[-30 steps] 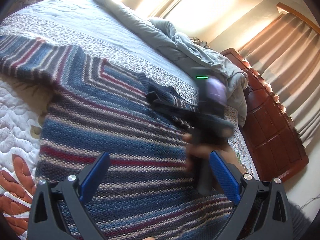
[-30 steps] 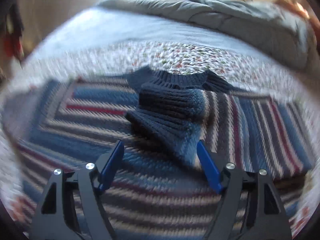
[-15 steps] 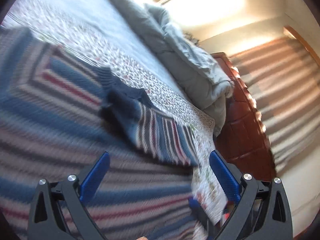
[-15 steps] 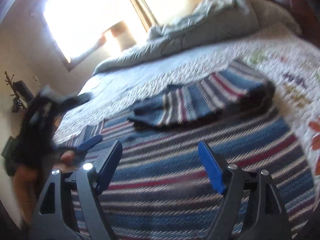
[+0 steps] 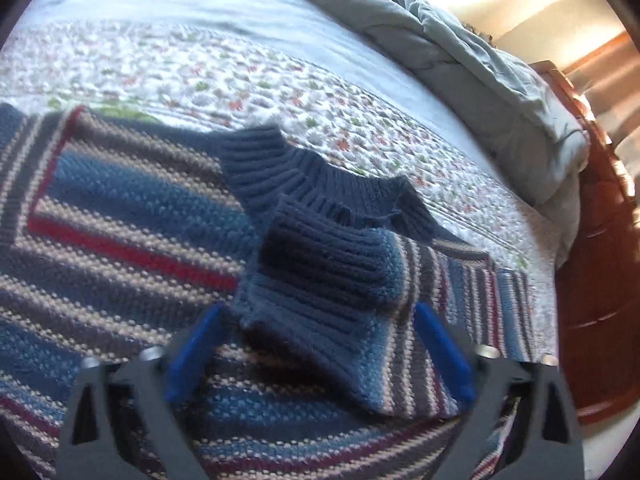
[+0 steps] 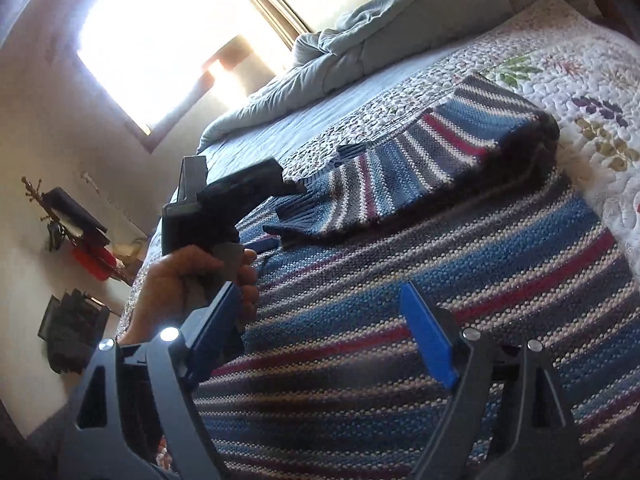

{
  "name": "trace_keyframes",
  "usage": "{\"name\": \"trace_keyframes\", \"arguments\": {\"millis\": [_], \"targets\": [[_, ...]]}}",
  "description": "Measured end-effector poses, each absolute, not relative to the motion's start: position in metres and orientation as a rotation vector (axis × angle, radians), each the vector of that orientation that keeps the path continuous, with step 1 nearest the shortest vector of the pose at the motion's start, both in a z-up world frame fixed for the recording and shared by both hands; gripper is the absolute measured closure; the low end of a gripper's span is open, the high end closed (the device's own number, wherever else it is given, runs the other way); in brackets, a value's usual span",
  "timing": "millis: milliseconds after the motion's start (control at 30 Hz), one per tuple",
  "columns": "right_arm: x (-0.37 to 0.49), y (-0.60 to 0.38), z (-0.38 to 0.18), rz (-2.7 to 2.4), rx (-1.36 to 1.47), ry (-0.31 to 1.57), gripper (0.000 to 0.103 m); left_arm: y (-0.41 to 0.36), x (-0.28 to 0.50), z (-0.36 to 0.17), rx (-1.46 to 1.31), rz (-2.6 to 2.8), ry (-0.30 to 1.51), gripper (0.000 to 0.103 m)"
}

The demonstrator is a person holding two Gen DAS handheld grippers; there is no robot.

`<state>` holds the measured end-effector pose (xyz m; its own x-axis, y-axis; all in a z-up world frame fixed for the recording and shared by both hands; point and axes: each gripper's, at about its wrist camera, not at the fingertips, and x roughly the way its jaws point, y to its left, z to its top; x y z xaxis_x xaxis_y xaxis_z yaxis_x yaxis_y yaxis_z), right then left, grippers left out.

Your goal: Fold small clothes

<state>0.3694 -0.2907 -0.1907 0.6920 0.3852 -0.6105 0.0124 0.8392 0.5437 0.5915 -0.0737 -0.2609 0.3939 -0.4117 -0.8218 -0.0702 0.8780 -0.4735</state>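
The striped knit sweater (image 5: pixel 120 248) lies flat on the quilted bed (image 5: pixel 240 80). Its folded sleeve (image 5: pixel 336 280) fills the lower centre, between the spread fingers of the left gripper (image 5: pixel 320 344). The right gripper (image 6: pixel 332 336) is released too, above the sweater's body.

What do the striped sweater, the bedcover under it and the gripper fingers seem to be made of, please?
Sweater: chunky knit yarn, probably wool or acrylic, with visible stitches and a ribbed navy collar; matte.
Bedcover: quilted cotton-like fabric, shown by stitched puckers and a floral print.
Left gripper fingers: smooth blue pads, likely plastic or rubber, on black plastic-looking arms.
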Motion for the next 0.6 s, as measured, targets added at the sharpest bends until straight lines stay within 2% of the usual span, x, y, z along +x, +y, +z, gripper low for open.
{"name": "trace_keyframes", "arguments": {"millis": [67,133,200,300,600], "targets": [[0.367,-0.293,-0.189,0.22,0.544,0.778,0.021,-0.08,0.595,-0.263,-0.385,-0.189,1.184,0.057],[0.366,-0.294,-0.189,0.223,0.548,0.776,0.021,-0.078,0.594,-0.261,-0.364,-0.18,1.177,0.07],[0.366,-0.294,-0.189,0.223,0.542,0.776,0.021,-0.073,0.594,-0.256,-0.362,-0.185,1.157,0.086],[0.366,-0.293,-0.188,0.227,0.533,0.772,0.021,-0.066,0.59,-0.249,-0.373,-0.199,1.116,0.094],[0.366,-0.292,-0.189,0.236,0.506,0.774,0.021,-0.046,0.58,-0.208,-0.38,-0.224,1.006,0.094]]}}
